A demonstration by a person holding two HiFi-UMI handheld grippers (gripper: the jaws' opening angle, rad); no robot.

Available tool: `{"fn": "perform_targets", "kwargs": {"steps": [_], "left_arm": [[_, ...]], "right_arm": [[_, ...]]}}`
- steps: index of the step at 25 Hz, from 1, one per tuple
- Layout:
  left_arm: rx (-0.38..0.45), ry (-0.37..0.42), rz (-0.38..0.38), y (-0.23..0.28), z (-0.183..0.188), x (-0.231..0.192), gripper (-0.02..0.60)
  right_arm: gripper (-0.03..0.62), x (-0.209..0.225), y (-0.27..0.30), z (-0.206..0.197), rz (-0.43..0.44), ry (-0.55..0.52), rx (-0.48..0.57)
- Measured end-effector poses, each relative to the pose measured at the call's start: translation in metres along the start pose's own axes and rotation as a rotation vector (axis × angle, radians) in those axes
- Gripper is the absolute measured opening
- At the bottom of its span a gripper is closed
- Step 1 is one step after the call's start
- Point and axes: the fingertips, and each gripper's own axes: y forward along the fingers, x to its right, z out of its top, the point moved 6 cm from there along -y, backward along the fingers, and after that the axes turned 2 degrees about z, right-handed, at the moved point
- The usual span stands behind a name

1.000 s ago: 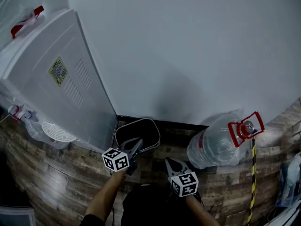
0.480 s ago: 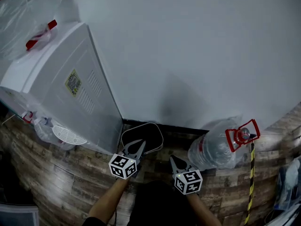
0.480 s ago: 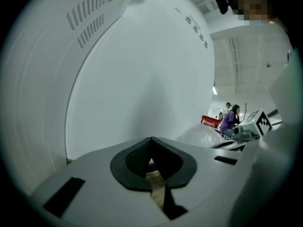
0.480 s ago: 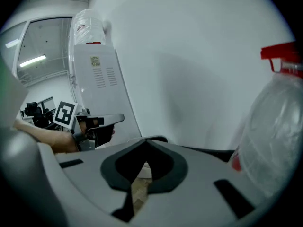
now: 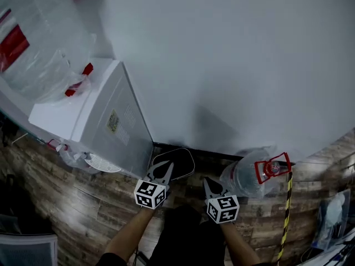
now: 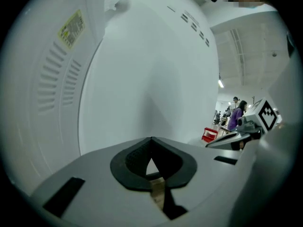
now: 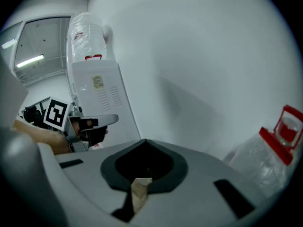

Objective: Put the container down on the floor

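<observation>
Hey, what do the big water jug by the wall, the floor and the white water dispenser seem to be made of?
Water jug: clear plastic, probably; see-through and glossy, with a red handle. Floor: matte wood-look planks with visible grain; real wood or laminate is unclear. Water dispenser: smooth white casing with moulded vent slots, likely plastic.

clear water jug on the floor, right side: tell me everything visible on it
The water jug is a large clear plastic bottle, crinkly as if film-wrapped, with a red carry handle framing its neck. It looks neck-up, slightly tilted, on the wood-pattern floor close by the white wall. A yellow-and-black striped strip runs beside it. The right gripper is nearest but apart from it.
</observation>
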Motion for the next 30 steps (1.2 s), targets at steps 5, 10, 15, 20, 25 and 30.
{"fn": "perform_targets", "kwargs": {"steps": [5,10,15,20,25,30], "left_arm": [[-0.014,0.024,0.057,-0.033,0.071,0.019,0.014],[-0.029,0.029,0.080,-0.068,0.146,0.041,0.014],[-0.047,0.005,0.071,-0.105,0.205,0.066,0.014],[-0.059,0.006,0.085,-0.149,0.248,0.093,0.014],[-0.056,0.008,0.116,-0.199,0.274,0.121,0.014],[-0.062,0.046,0.132,-0.252,0.293,0.151,0.014]], "right_arm": [[0.011,-0.030,-0.036,0.067,0.009,0.011,0.009],[0.011,-0.061,-0.079,0.136,0.017,0.013,0.015],[0.011,-0.098,-0.120,0.194,0.045,-0.007,0.030],[0.011,-0.135,-0.165,0.230,0.086,-0.014,0.012],[0.011,-0.169,-0.214,0.252,0.071,-0.061,0.054],[0.011,-0.201,-0.254,0.266,0.064,-0.060,0.092]]}}
